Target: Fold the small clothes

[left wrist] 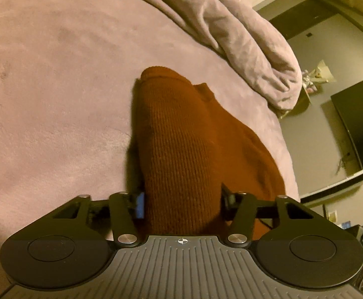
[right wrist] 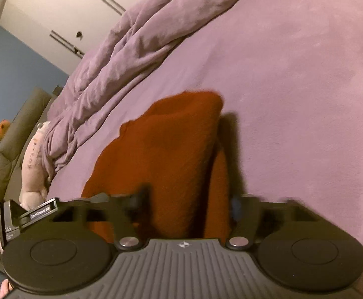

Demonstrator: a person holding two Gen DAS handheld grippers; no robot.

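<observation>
A rust-orange knitted garment (left wrist: pixel 181 134) lies on a mauve bed cover (left wrist: pixel 56 87). In the left wrist view my left gripper (left wrist: pixel 182 199) is shut on a raised fold of the garment, which fills the gap between the fingers and drapes forward onto the bed. In the right wrist view the same garment (right wrist: pixel 171 149) runs up between the fingers of my right gripper (right wrist: pixel 189 201), which is shut on another part of it. The fingertips of both grippers are hidden by the cloth. Part of the left gripper's body (right wrist: pixel 29 214) shows at the lower left of the right wrist view.
A crumpled mauve duvet (left wrist: pixel 243 37) lies bunched along the far side of the bed (right wrist: pixel 111 57). A dark television (left wrist: pixel 358 124) stands beyond the bed's edge. A soft toy (right wrist: pixel 34 164) lies beside a grey headboard (right wrist: pixel 12 137).
</observation>
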